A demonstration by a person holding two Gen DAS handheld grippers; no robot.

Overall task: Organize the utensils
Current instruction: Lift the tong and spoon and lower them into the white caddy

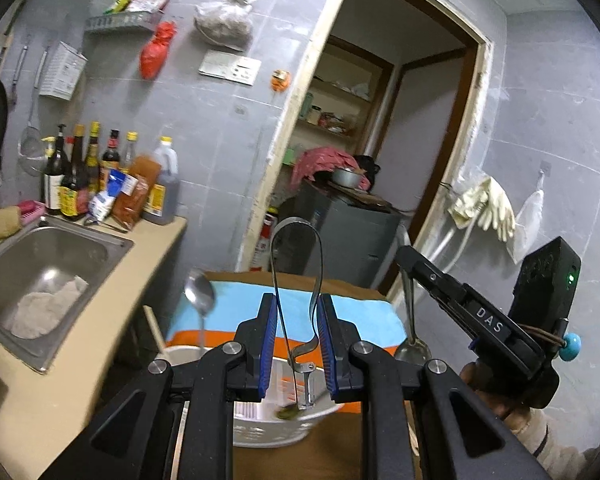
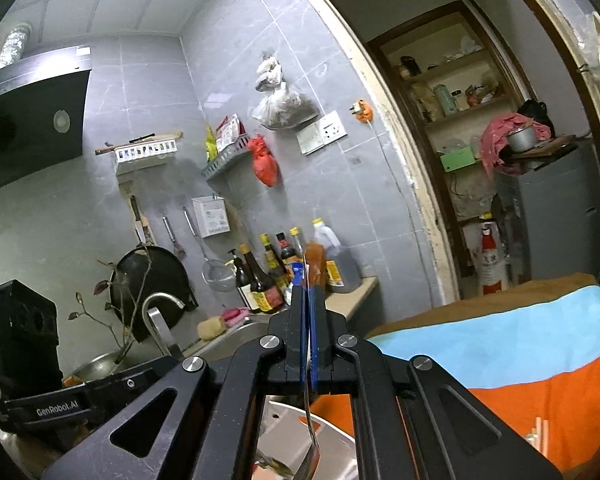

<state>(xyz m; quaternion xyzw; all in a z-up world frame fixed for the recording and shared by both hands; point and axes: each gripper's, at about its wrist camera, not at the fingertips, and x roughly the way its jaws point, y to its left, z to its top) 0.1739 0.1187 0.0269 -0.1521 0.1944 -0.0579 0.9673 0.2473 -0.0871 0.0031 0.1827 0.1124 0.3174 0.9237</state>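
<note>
A grey-tiled kitchen: along the left wall runs a beige desk (image 1: 100,308) with a steel sink (image 1: 48,264) set into it and a cluster of sauce bottles (image 1: 100,176) at its far end. A doorway opens onto a pantry with a grey fridge (image 1: 352,236). Rubber gloves (image 1: 488,204) hang on the right wall.

Ahead stands a brown table (image 1: 340,448) covered by a blue and orange cloth (image 1: 364,320). A white basket (image 1: 276,424) sits on the cloth at the table's near left corner.

The left gripper (image 1: 297,340) is clenched on a metal peeler (image 1: 296,280): its looped handle rises above the blue pads (image 1: 269,340), and the blade end hangs down over the basket. A spoon (image 1: 200,300) stands bowl-up at the basket's left side; it is blurred, and what it leans on cannot be told.

The right gripper (image 2: 309,340) is closed tight on the thin handle of a second spoon (image 2: 312,432), held upright, bowl down, above the basket (image 2: 320,440). In the left wrist view this spoon (image 1: 412,344) hangs just right of the left gripper, its bowl near the basket's right rim. Wooden chopsticks (image 2: 540,436) lie on the orange part of the cloth (image 2: 520,360), near the right edge of that view.
</note>
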